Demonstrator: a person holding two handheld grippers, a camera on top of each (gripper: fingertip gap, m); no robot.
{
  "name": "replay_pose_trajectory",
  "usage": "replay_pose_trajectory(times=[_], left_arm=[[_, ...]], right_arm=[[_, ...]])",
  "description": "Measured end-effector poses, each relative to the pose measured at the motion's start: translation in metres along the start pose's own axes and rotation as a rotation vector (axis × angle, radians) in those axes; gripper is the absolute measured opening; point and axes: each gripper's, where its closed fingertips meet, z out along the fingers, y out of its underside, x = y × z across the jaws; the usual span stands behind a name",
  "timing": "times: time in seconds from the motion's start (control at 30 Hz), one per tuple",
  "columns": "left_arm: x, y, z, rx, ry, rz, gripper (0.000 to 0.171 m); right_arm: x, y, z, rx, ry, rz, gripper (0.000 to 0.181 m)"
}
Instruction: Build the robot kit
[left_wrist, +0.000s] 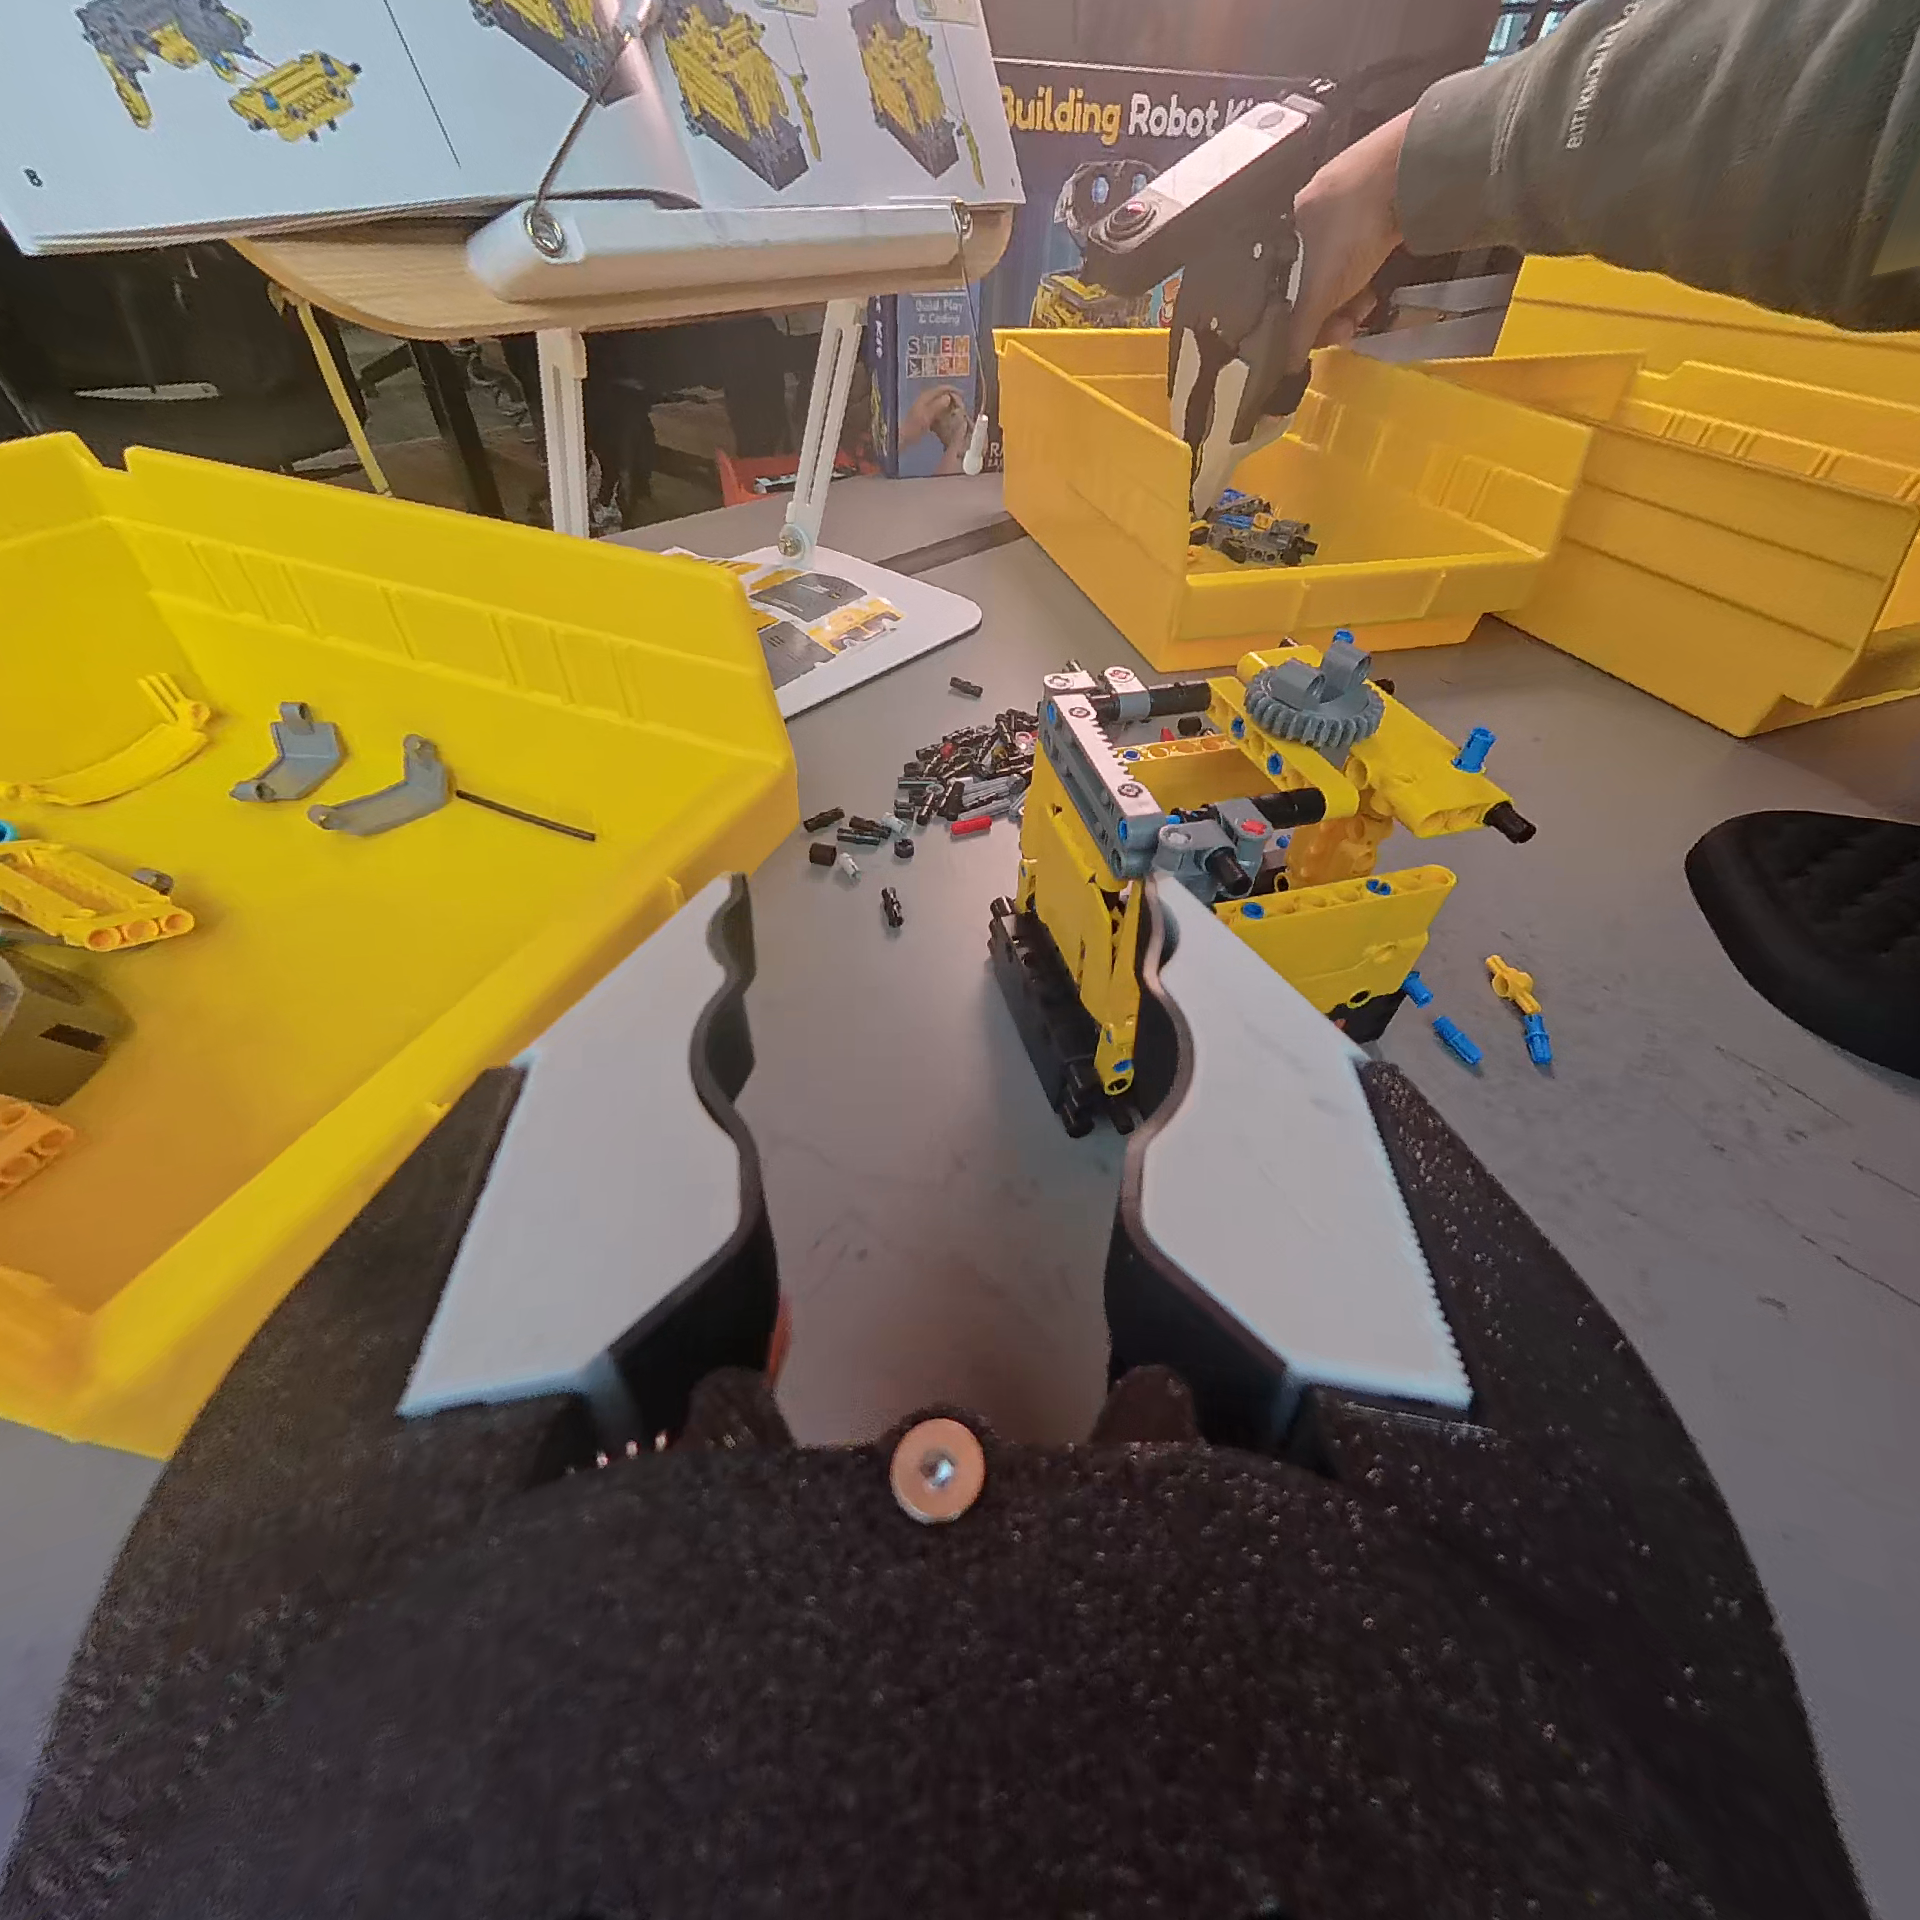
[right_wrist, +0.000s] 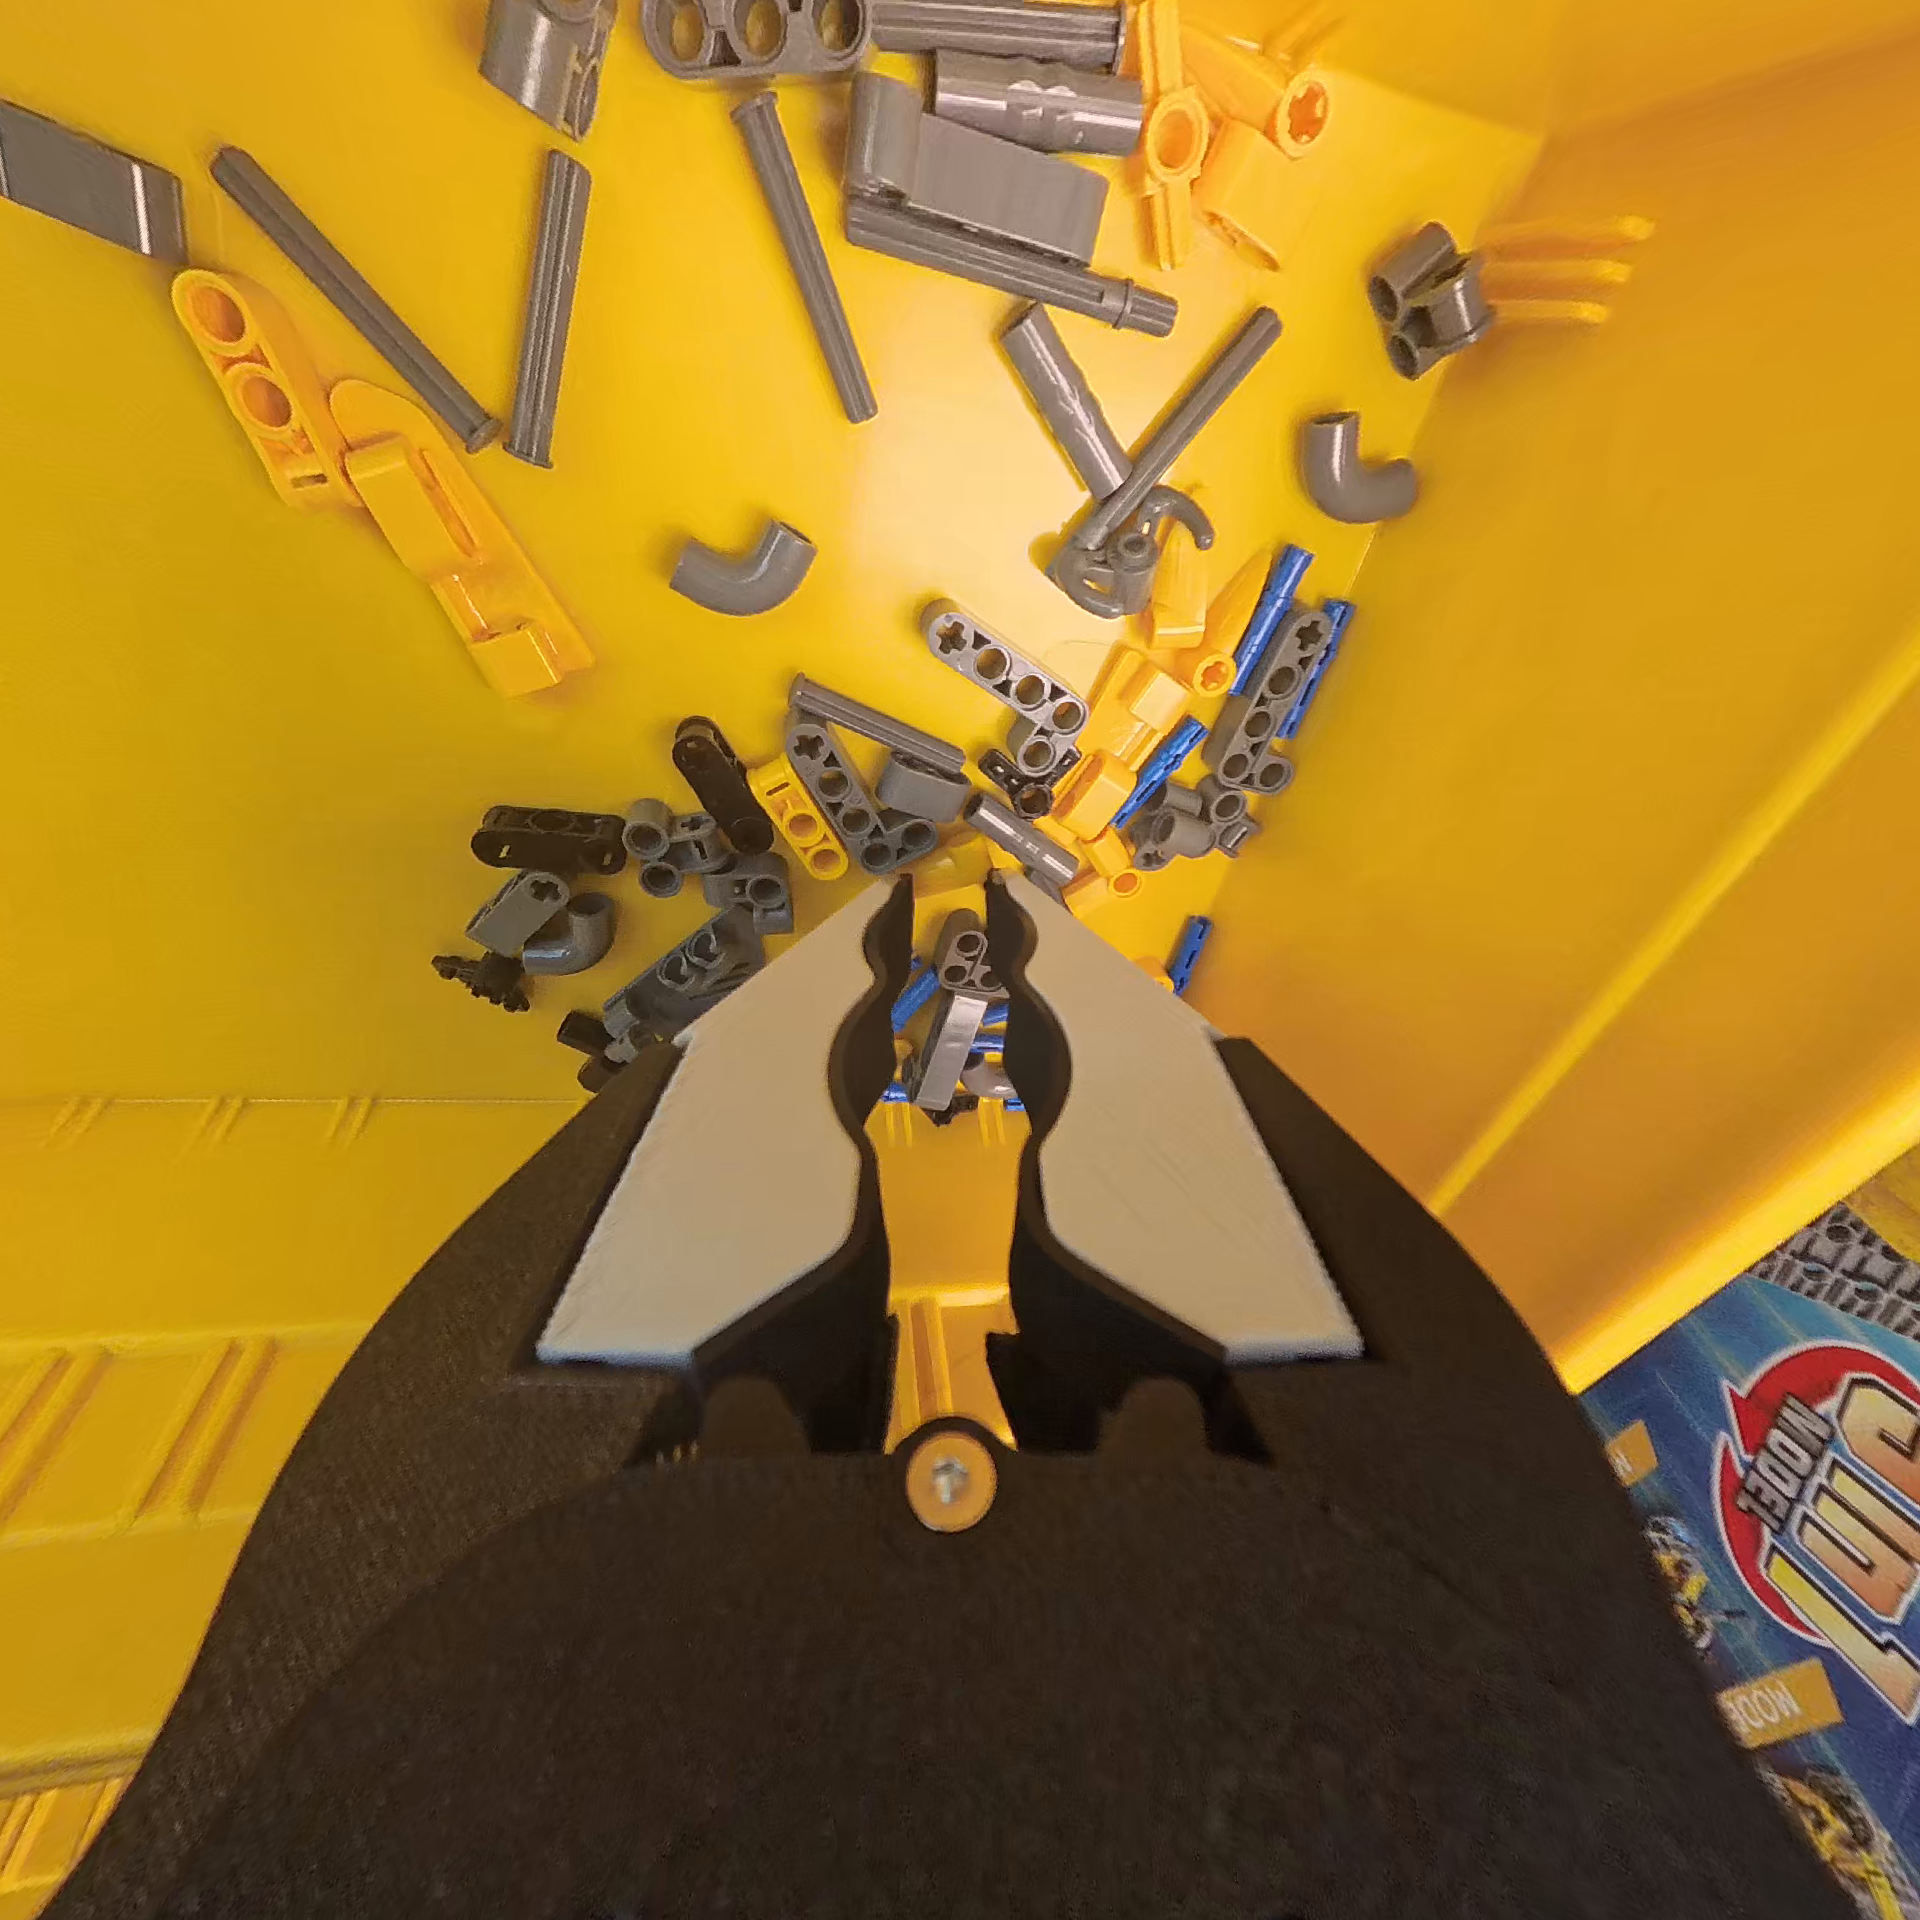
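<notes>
Hovering right claw (right_wrist: 951, 883) inside parts-strewn bin (right_wrist: 1558, 520)

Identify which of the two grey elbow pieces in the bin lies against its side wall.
The right-hand grey elbow, by the yellow bin's wall. The other elbow lies on open floor, left of the right gripper.

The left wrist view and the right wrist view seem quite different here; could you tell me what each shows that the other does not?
Only the left wrist view shows the grey table, the half-built yellow model beside the open left gripper, loose black pins and the instruction booklet on its stand.

Only the right wrist view shows the bin floor close up: grey axles, grey elbow pieces and a grey connector between the fingers.

Both show the right gripper reaching into the yellow bin of small parts.
</notes>
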Motion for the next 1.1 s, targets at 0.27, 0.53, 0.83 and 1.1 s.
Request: replay_pose_trajectory(times=[0.27, 0.53, 0.83, 1.1], left_arm=[[0.001, 0.001, 0.0, -0.008, -0.001, 0.012, 0.073], [0.0, 0.001, -0.001, -0.006, -0.006, 0.013, 0.074], [0.0, 0.002, -0.001, -0.008, 0.006, 0.001, 0.075], [0.003, 0.002, -0.001, -0.013, 0.012, 0.015, 0.075]], right_arm=[[0.0, 0.003, -0.014, 0.06, 0.026, 0.057, 0.003], [0.001, 0.003, 0.002, 0.057, -0.044, 0.152, 0.009], [0.001, -0.003, 0.003, 0.01, -0.055, 0.135, 0.007], [-0.016, 0.006, 0.001, -0.026, 0.007, -0.026, 0.007]])
